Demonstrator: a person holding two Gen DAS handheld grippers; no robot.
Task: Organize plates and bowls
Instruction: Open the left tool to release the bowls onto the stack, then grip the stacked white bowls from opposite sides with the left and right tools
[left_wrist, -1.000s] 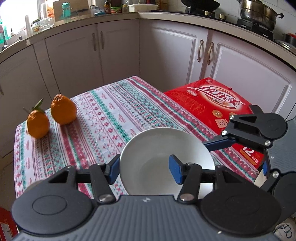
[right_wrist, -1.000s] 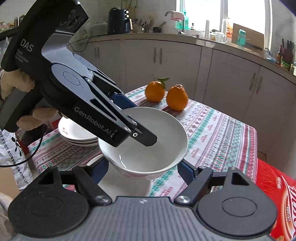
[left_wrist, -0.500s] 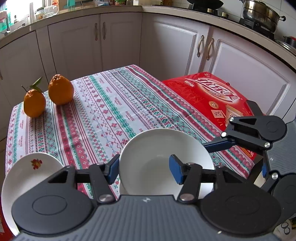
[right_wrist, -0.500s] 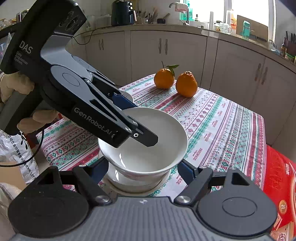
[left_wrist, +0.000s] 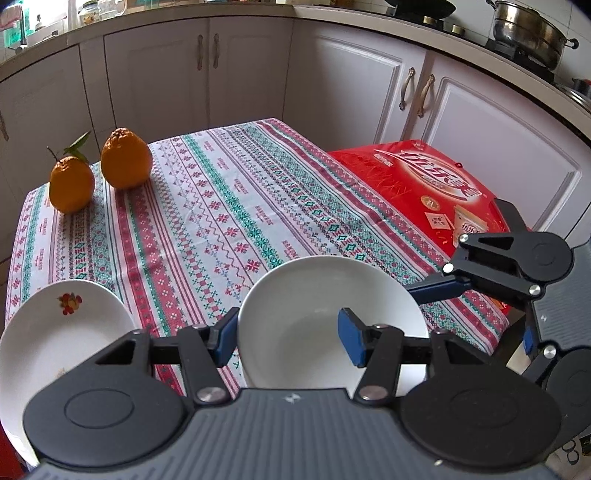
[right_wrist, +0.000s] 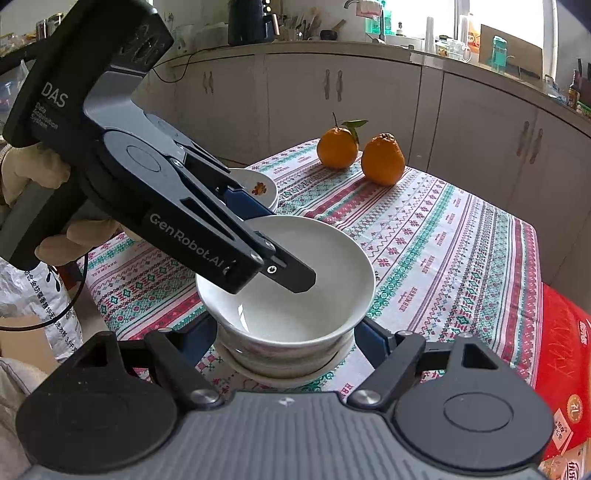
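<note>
My left gripper (left_wrist: 288, 343) is shut on the rim of a plain white bowl (left_wrist: 321, 295), one finger inside it and one outside. In the right wrist view that bowl (right_wrist: 325, 266) sits low over a stack of bowls (right_wrist: 284, 362) at the table's near edge, its base nested in the top one. I cannot tell whether it rests there. My right gripper (right_wrist: 286, 336) hugs the stack from both sides, pads against the walls. A stack of flower-printed plates (right_wrist: 258, 184) lies to the left, also seen in the left wrist view (left_wrist: 55, 332).
Two oranges (left_wrist: 125, 158) sit at the far end of the patterned tablecloth (left_wrist: 221, 221). A red gift box (left_wrist: 424, 184) stands beside the table on the right. White kitchen cabinets ring the table. A printed sack (right_wrist: 22, 295) stands on the floor at left.
My left gripper has come down with the bowl onto the stack between the right gripper's fingers. The plate stack has come into the left wrist view.
</note>
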